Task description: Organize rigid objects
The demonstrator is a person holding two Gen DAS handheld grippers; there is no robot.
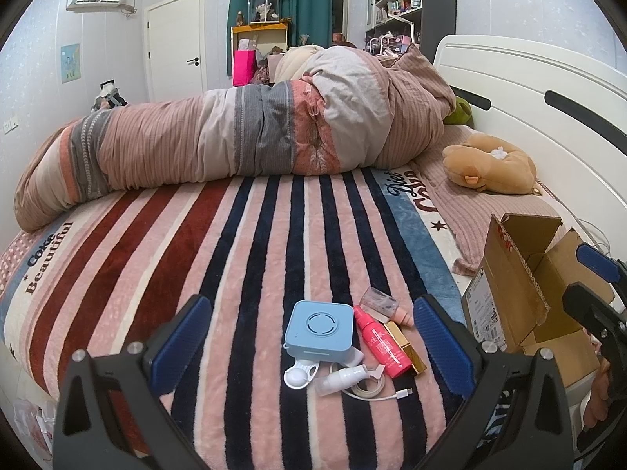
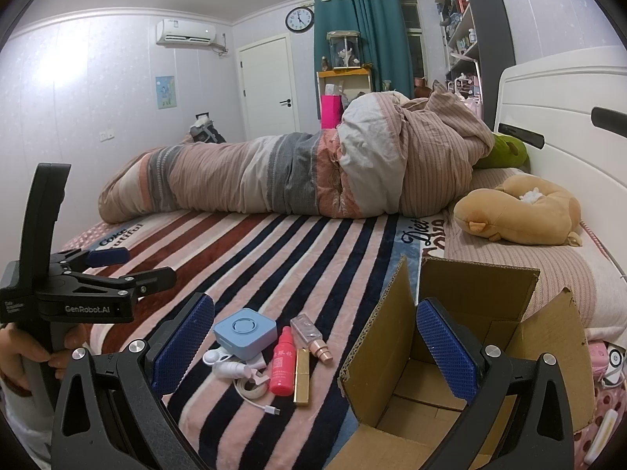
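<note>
Jaws wide and empty on both: left gripper [image 1: 313, 348] framing clutter [image 1: 352, 346] heaped near bed's [image 1: 243, 258] front edge for easy picking, right gripper [image 2: 313, 348] poised over box [image 2: 462, 293] opened alongside to receive it.

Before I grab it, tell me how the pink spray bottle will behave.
The pink spray bottle lies on its side, looks round, so it may roll if nudged. Its smooth plastic could slip between pads. It touches the gold lipstick tube, which would likely shift too.
</note>
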